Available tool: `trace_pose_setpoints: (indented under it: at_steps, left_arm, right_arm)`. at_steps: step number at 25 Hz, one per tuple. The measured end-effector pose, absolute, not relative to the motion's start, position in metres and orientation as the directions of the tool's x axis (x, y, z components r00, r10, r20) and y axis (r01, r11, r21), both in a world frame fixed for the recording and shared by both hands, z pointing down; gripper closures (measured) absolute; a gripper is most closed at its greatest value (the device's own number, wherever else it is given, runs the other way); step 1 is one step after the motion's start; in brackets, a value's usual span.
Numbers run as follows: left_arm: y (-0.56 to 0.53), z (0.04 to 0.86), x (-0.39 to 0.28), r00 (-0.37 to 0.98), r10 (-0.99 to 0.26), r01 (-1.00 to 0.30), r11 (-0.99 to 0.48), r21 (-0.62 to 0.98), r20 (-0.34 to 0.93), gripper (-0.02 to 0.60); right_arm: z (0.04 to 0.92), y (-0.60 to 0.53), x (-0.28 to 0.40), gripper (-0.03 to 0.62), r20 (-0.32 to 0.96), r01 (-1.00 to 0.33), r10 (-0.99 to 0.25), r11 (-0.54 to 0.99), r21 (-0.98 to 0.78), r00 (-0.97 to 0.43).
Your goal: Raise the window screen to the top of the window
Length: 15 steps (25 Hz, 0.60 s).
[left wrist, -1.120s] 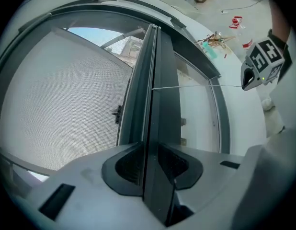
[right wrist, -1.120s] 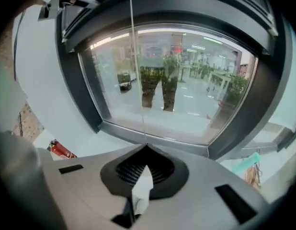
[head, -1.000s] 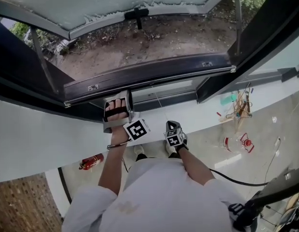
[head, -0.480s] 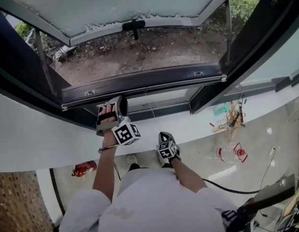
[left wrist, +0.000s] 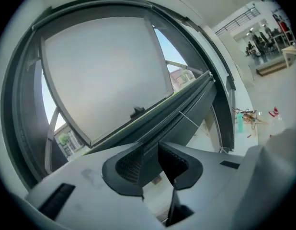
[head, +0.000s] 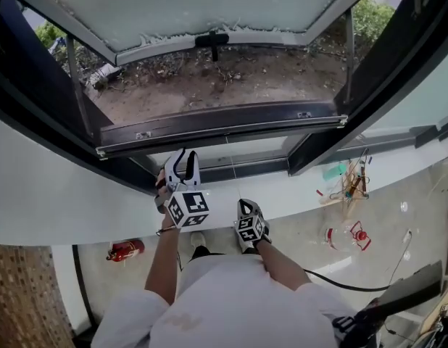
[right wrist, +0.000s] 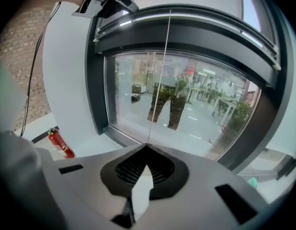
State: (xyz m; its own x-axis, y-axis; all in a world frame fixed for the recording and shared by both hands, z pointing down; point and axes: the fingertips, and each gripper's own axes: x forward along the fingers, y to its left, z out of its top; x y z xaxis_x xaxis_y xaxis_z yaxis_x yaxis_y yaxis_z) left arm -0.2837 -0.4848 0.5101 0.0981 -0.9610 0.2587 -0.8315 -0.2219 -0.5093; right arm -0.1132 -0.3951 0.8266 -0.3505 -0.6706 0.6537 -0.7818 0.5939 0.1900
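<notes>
Our right gripper (right wrist: pixel 147 148) pinches shut on the thin pull cord (right wrist: pixel 160 71), likely steadying the screen bar (head: pixel 217 127), low across the window (head: pixel 35 133); our left gripper (head: pixel 184 162), half open and empty, sits beneath, seemingly to push.

A screen bar (head: pixel 224 125) and cord (right wrist: pixel 157 95) cross the window opening (head: pixel 209 78); clear beyond.
</notes>
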Motion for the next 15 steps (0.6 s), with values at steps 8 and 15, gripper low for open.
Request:
trace_pose_setpoints:
  at_steps: [8, 15]
  left_arm:
    - [-0.456, 0.5, -0.29, 0.193, -0.969, -0.977, -0.204, -0.055, 0.155, 0.528]
    - [-0.444, 0.489, -0.315, 0.138, -0.987, -0.99, -0.138, 0.0, 0.076, 0.571]
  right_arm:
    - [0.797, -0.413, -0.132, 0.593, 0.538, -0.766, -0.752, 0.583, 0.272, -0.381]
    - [0.786, -0.421, -0.146, 0.593, 0.508, -0.769, -0.746, 0.598, 0.225, -0.43]
